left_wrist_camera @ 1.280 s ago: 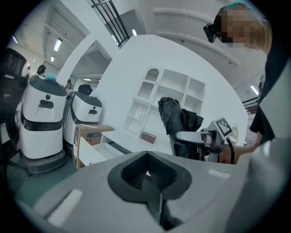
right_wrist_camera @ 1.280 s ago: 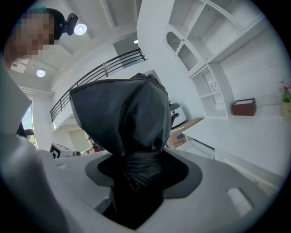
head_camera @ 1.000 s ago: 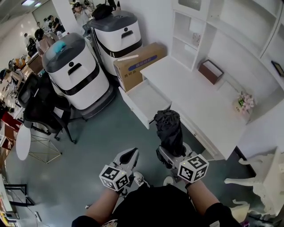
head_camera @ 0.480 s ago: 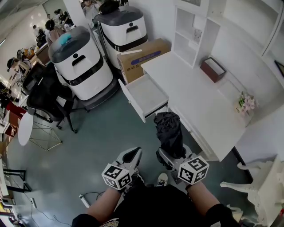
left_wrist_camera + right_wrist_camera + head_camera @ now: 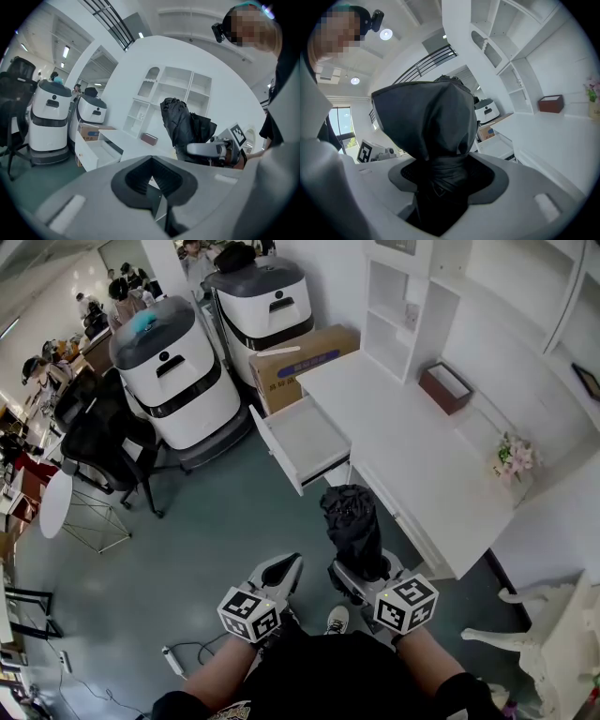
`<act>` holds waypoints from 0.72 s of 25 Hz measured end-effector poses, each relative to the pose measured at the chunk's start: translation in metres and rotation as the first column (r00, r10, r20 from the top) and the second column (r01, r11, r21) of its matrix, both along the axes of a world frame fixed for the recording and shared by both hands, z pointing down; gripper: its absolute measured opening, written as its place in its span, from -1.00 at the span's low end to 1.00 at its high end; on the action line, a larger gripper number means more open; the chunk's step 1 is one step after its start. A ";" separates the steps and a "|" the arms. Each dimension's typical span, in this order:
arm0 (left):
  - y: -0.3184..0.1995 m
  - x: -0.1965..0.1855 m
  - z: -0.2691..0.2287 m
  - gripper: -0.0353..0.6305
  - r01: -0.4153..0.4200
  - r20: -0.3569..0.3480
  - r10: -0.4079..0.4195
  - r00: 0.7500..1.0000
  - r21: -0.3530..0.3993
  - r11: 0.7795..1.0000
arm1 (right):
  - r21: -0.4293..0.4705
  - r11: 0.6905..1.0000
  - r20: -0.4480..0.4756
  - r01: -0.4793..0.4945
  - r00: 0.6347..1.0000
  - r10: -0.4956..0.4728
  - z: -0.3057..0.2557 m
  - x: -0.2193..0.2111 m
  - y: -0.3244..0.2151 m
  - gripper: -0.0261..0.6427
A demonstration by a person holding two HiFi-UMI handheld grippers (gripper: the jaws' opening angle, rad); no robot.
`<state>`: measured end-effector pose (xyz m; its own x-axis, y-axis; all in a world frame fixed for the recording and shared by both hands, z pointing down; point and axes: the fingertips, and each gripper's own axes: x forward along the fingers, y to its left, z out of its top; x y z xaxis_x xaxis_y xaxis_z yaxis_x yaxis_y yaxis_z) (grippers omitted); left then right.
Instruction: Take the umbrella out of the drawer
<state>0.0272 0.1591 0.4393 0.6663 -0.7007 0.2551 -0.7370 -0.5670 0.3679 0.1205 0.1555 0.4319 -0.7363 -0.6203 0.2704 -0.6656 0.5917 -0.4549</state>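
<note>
A folded black umbrella (image 5: pixel 354 526) stands upright out of my right gripper (image 5: pixel 361 576), which is shut on its lower part. In the right gripper view the umbrella (image 5: pixel 429 122) fills the middle, pinched between the jaws. The white drawer (image 5: pixel 298 442) under the desk's left end stands pulled open and looks empty. My left gripper (image 5: pixel 275 574) hangs beside the right one over the floor, shut with nothing in it. The left gripper view also shows the umbrella (image 5: pixel 185 126) and the open drawer (image 5: pixel 96 151).
A white desk (image 5: pixel 412 456) with shelves, a small brown box (image 5: pixel 444 388) and flowers (image 5: pixel 514 458) is at the right. Two white-and-black machines (image 5: pixel 173 371) and a cardboard box (image 5: pixel 300 367) stand beyond the drawer. A black chair (image 5: pixel 98 451) is at the left.
The view has shifted slightly, so the desk and drawer sit a little farther off. The umbrella stays held upright in my right gripper; both grippers keep their pose.
</note>
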 end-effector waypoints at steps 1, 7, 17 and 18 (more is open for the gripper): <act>0.002 0.000 0.000 -0.89 0.001 0.002 -0.001 1.000 0.002 1.000 | 0.002 1.000 0.002 0.003 1.000 -0.003 0.000 0.000 0.002 -0.07; 0.012 0.000 -0.003 -0.89 0.003 0.011 -0.003 1.000 0.008 1.000 | 0.006 1.000 0.010 0.021 1.000 -0.021 -0.001 -0.004 0.011 -0.07; 0.019 -0.008 -0.004 -0.89 0.010 0.021 -0.010 1.000 0.005 1.000 | 0.006 1.000 0.021 0.029 0.999 -0.029 -0.002 -0.014 0.015 -0.08; 0.019 -0.008 -0.004 -0.89 0.010 0.020 -0.010 1.000 0.005 1.000 | 0.005 1.000 0.021 0.030 0.999 -0.030 -0.001 -0.015 0.016 -0.08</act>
